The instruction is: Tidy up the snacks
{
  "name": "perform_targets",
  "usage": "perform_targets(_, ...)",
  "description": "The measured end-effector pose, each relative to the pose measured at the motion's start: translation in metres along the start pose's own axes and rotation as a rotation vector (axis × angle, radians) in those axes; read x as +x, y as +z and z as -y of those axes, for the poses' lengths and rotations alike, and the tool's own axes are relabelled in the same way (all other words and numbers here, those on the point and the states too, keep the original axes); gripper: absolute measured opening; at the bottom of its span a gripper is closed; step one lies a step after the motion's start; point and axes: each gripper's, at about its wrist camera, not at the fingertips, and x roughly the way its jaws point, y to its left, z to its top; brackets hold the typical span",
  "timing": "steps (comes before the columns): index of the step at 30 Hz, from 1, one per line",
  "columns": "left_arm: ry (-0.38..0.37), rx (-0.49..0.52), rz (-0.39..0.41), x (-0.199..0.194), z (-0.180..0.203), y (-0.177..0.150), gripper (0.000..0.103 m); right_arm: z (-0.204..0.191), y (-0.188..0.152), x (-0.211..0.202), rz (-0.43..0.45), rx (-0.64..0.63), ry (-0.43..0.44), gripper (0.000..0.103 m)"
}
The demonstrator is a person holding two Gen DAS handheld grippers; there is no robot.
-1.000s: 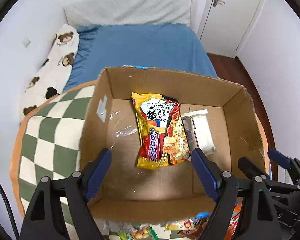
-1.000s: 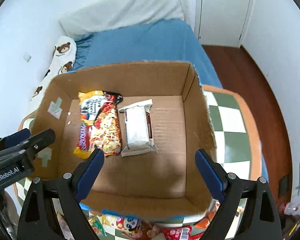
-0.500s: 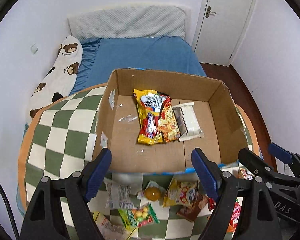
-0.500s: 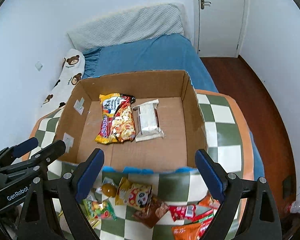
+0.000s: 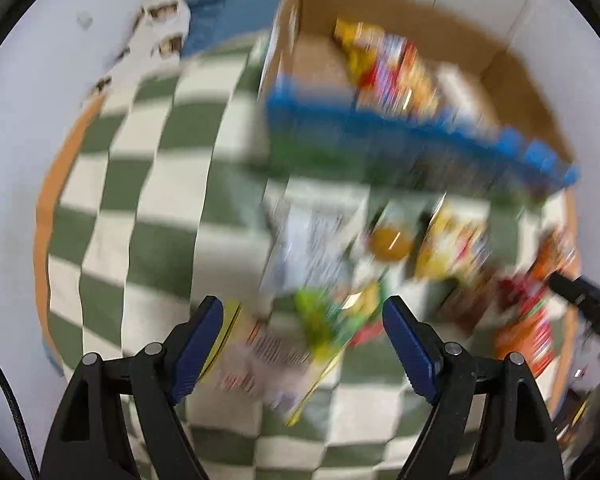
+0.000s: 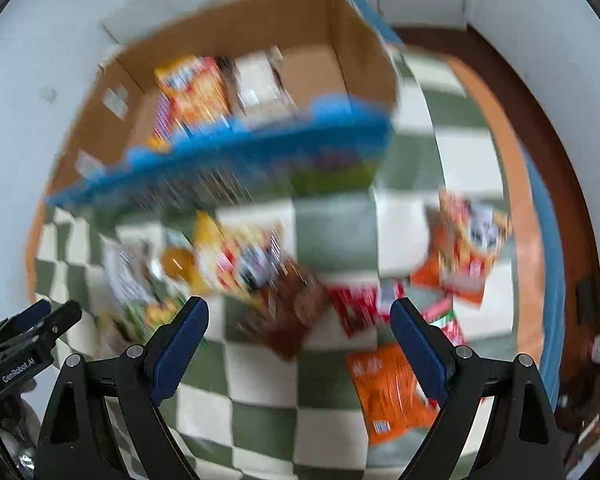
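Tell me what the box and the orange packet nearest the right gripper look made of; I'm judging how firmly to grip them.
Box: apparently plain brown cardboard, matte inside, blue printed outside. Orange packet: probably thin plastic film, crinkled and somewhat glossy, though blur limits certainty.

Both views: bright, even indoor lighting, soft shadows only. Heavy motion blur smears the far and middle scene; near foreground stays sharp. Fisheye curvature, dark corner vignetting.

The brown corrugated cardboard box (image 6: 352, 60) looks matt and papery, its outer face printed blue. The orange plastic snack packets (image 6: 388, 392) shine glossy, while the green-and-cream checked cloth (image 5: 140, 184) over the table looks soft and matt.
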Motion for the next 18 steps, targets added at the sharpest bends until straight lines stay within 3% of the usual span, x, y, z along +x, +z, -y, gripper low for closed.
perform_targets(5,0.084,0.139,-0.154,0.056,0.004,-0.037,0.082,0.034,-0.034,0.036,-0.099,0.082,-0.041,0.094)
perform_targets(8,0.095,0.130,-0.208,0.077,0.003,-0.047,0.081,0.049,-0.045,0.045,-0.118,0.112,-0.068,0.094)
perform_targets(10,0.093,0.037,-0.206,0.080,-0.006,-0.050,0.081,0.060,-0.054,0.047,-0.122,0.127,-0.097,0.094)
perform_targets(18,-0.074,-0.467,-0.255,0.081,-0.065,-0.066,0.081,0.072,-0.079,0.067,-0.169,0.050,-0.174,0.094)
